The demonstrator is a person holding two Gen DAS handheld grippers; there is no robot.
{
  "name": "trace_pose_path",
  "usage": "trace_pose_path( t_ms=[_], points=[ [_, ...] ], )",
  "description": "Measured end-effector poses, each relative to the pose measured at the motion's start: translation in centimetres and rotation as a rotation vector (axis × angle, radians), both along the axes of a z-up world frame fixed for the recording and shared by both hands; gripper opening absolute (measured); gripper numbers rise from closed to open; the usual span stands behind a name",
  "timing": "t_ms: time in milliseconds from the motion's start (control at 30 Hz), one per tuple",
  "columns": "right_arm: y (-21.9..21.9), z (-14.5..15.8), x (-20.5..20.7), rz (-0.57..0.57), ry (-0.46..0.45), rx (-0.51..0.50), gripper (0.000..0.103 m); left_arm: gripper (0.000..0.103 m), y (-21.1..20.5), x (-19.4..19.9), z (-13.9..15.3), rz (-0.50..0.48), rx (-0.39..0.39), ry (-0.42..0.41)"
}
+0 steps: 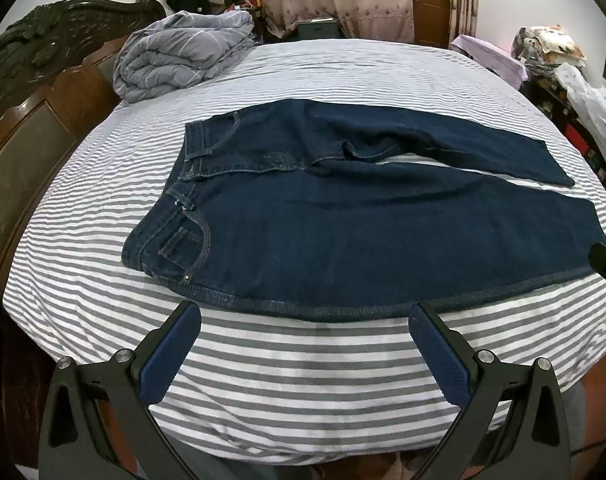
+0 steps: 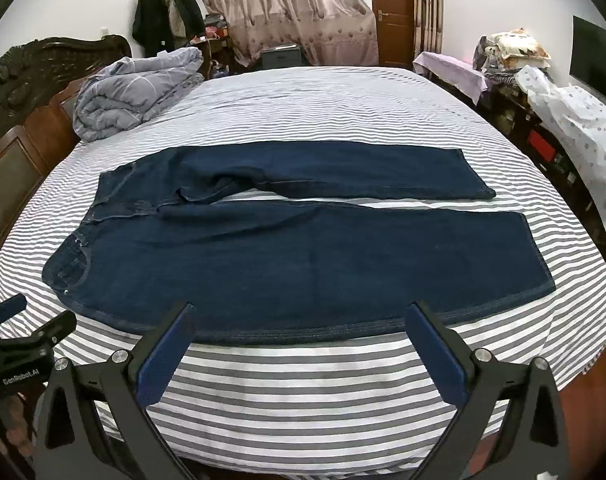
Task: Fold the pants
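The left hand-held gripper (image 1: 305, 316) and right hand-held gripper (image 2: 301, 316) hung open, empty — jeans (image 2: 295, 256) lay flat on the bed (image 2: 303, 380), unfolded; next, probably, each would pinch the near seam.

Home bedroom. Big bed (image 2: 323, 120) w/ gray-white striped sheet, carved dark wood headboard (image 2: 31, 76) on its left side. Folded gray comforter (image 2: 135, 88) on bed by headboard. Beyond bed: patterned curtains (image 2: 287, 8), wood door (image 2: 391, 8), coats (image 2: 163, 12) hung on wall.
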State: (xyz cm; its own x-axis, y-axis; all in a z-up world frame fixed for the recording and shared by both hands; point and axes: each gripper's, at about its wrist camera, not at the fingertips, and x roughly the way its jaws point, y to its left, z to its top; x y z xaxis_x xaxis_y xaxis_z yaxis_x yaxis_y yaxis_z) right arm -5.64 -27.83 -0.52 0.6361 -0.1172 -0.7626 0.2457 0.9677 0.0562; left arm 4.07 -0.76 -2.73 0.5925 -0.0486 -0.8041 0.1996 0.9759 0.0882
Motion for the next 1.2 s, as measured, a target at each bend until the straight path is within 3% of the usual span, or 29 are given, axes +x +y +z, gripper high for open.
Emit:
trace_pose_path(
  t_ms=[333,600,800,900,1033,1100,1200],
  points=[
    [-0.2,0.0,2.1,0.040,0.018,-0.035,0.103,0.103,1.0,2.2,0.0,0.000,-0.007,-0.015],
    [-1.8,0.9,6.7,0.140,0.036,0.040,0.103,0.103,3.3,7.2,1.4,-0.031,0.000,-0.068],
    [-3.1,2.5,13.9,0.261,0.046,0.139,0.103,0.103,6.0,13.7,2.5,-0.036,0.029,-0.125],
    [-3.0,2.7,18.7,0.311,0.063,0.126,0.102,0.103,7.8,17.4,2.2,-0.017,0.022,-0.119],
    [-2.9,1.7,26.3,0.377,0.116,0.107,0.090,0.103,10.1,23.0,0.7,0.016,0.005,-0.086],
    [-3.1,0.7,29.8,0.399,0.150,0.131,0.082,0.103,11.4,26.0,-0.4,0.035,-0.031,-0.050],
    [-3.8,-1.5,34.9,0.424,0.188,0.136,0.078,0.103,13.1,30.2,-2.2,0.070,-0.090,-0.011]
  ],
)
